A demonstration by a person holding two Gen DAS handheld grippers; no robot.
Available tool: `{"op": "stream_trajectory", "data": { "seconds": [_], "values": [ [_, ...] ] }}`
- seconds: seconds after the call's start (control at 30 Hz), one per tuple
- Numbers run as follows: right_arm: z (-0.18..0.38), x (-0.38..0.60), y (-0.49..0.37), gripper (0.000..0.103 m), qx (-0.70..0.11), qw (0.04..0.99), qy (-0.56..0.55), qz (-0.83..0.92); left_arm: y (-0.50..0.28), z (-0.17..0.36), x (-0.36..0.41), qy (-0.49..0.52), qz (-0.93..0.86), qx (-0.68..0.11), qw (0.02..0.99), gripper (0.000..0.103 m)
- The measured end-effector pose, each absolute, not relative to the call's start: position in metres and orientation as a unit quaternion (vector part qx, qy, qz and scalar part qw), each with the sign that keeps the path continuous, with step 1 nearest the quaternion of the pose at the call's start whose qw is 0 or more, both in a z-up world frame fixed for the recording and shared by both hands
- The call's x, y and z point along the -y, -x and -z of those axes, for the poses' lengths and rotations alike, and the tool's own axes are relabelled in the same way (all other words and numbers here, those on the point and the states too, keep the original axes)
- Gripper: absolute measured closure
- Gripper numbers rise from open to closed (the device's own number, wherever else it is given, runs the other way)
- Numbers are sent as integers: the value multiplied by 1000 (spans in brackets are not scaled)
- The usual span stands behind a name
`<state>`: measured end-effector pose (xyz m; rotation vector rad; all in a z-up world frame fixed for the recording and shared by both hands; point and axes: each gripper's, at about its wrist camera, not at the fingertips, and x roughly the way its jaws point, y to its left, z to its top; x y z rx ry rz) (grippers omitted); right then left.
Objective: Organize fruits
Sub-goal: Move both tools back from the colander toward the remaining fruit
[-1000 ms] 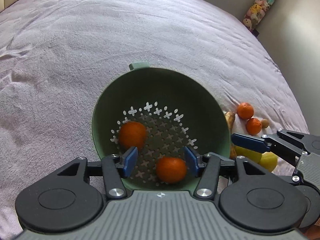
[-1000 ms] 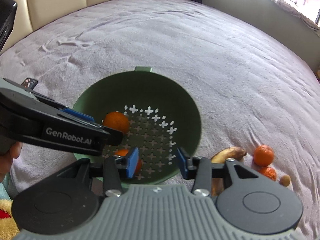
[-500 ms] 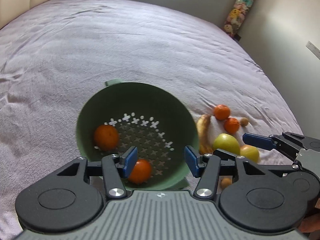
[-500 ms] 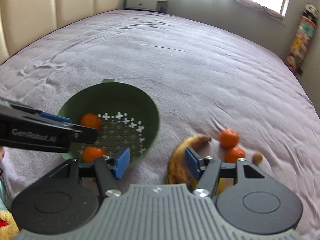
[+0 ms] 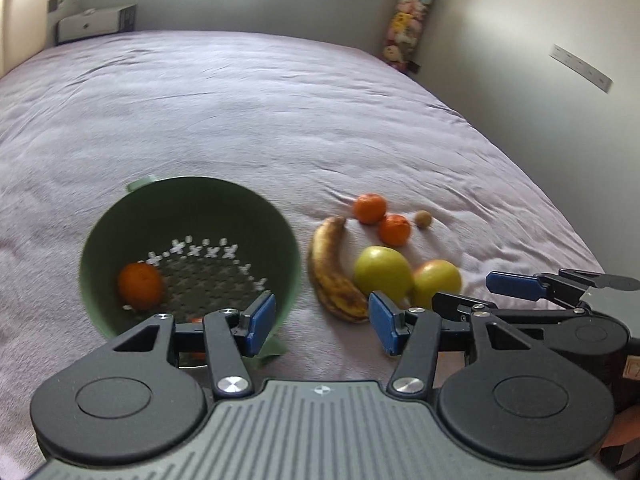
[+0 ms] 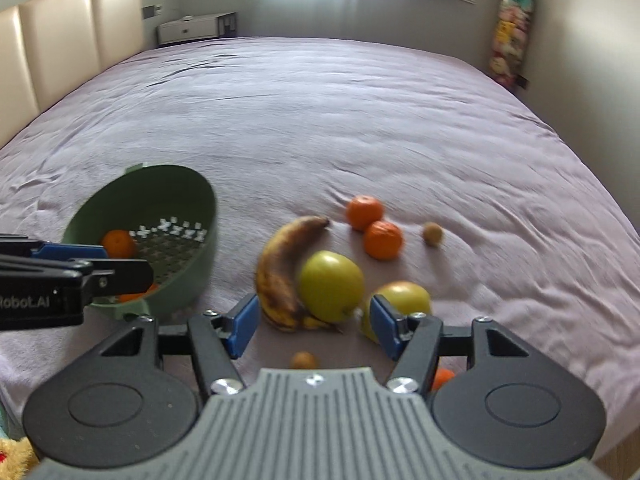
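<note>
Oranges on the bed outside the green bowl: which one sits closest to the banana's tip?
The far orange, right beside the banana tip; the other orange lies nearer the green apple.

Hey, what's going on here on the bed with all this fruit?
A person with a gripper in each hand is sorting fruit into a green colander on the bed. Two oranges are already inside. The left gripper and right gripper are both open and empty; the right jaws have just been opening. They face the loose pile: banana, green apple, more oranges.
</note>
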<state>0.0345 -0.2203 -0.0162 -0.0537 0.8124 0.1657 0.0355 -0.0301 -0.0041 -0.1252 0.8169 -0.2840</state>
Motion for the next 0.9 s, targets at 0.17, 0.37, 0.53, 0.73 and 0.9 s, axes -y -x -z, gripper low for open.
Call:
{"op": "stream_trajectory", "data": {
  "seconds": [0.17,0.37,0.53,0.73,0.9],
  "values": [
    [27,239,-25,44,-403,914,17,-46,-31,11,43,48,165,-385,907,39],
    [43,258,-26,44,-428,903,-7,-24,-28,24,54,41,199,-384,901,39],
    [48,266,-29,45,-438,898,-29,-25,-30,38,65,30,216,-399,891,39],
    [61,272,-35,53,-458,888,-35,-31,-34,57,78,14,229,-415,881,43],
    [73,288,-37,53,-477,877,-58,-6,-38,70,90,12,242,-418,876,46]
  ]
}}
